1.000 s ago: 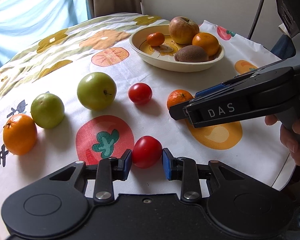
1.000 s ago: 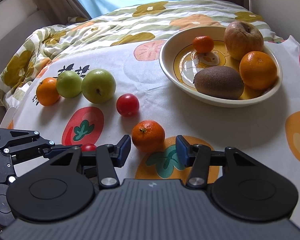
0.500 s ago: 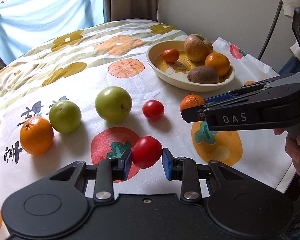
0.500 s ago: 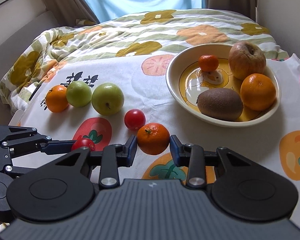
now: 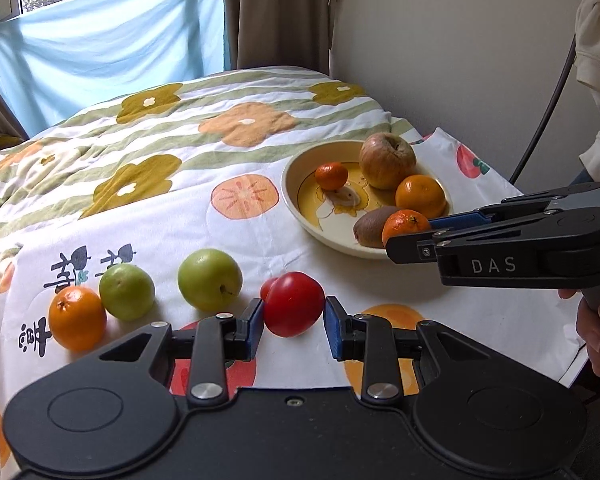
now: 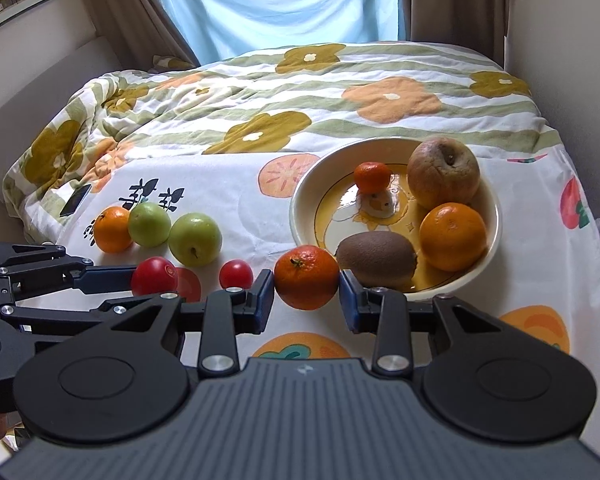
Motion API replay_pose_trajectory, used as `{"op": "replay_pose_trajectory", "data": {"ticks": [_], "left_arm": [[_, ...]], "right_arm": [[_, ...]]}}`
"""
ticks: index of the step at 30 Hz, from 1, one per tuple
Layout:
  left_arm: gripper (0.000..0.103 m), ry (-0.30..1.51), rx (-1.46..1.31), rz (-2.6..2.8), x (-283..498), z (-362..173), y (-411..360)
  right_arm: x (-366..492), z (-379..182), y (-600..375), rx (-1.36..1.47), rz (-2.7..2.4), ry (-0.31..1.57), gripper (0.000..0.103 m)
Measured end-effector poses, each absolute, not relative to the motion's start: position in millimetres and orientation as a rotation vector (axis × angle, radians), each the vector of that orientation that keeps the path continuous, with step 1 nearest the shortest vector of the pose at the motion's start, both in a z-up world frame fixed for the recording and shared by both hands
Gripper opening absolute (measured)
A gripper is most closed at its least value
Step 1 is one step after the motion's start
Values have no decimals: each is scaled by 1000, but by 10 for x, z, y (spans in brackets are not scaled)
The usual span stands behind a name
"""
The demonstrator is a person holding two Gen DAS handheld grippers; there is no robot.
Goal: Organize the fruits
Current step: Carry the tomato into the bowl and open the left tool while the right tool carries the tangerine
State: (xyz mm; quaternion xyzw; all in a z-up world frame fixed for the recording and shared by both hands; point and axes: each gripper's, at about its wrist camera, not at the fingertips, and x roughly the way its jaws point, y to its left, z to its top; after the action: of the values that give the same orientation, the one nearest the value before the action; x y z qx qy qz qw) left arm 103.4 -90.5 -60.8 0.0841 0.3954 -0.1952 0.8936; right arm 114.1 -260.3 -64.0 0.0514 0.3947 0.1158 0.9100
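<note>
My left gripper (image 5: 294, 316) is shut on a red tomato (image 5: 293, 304) and holds it above the cloth; it also shows in the right wrist view (image 6: 154, 276). My right gripper (image 6: 306, 300) is shut on a mandarin (image 6: 306, 277), raised near the front rim of the cream bowl (image 6: 300, 204); the mandarin also shows in the left wrist view (image 5: 406, 226). The bowl holds an apple (image 6: 444, 178), an orange (image 6: 452, 236), a kiwi (image 6: 376, 260) and a small mandarin (image 6: 372, 177). A small tomato (image 6: 236, 274), two green apples (image 6: 195, 239) (image 6: 149, 224) and an orange (image 6: 111, 229) lie on the cloth.
The fruit-print cloth (image 6: 228, 184) covers a table beside a bed with a flowered quilt (image 6: 300, 92). A dark phone (image 6: 75, 200) lies at the quilt's left edge. A wall and a cable (image 5: 548, 112) stand to the right; the table edge (image 5: 576, 368) is near the right hand.
Both grippers closed on their fruit and lifted. The left raised the tomato off the cloth; the right picked up the mandarin and carried it toward the bowl.
</note>
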Motion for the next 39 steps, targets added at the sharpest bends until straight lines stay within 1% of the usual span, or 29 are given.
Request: {"op": "replay_pose_trajectory", "data": {"ticks": [7,13,27,36,38,39], "left_arm": [[35,790,154,-389,1164,-456,-1229],[35,779,148,-375,1344,-437,-1523],[35,798,166,-374,1815,-659,-2141],[36,841,182,-350,2059,-877,-2384],[37,835,183,-337,2081,-885,-2404],[41,834,184,-329,2089,-880,-2420]], "right_arm": [[1231,-504,-2912,97,250,790,50],[1403,-477,-3189,88,258,781,50],[1813,-662,-3839,82,261,804,50],[1950,-772,-4055,82,260,815,50],[1964,-786,-4078,85,262,816,50],[1967,-790,-4085,86,263,817,50]]}}
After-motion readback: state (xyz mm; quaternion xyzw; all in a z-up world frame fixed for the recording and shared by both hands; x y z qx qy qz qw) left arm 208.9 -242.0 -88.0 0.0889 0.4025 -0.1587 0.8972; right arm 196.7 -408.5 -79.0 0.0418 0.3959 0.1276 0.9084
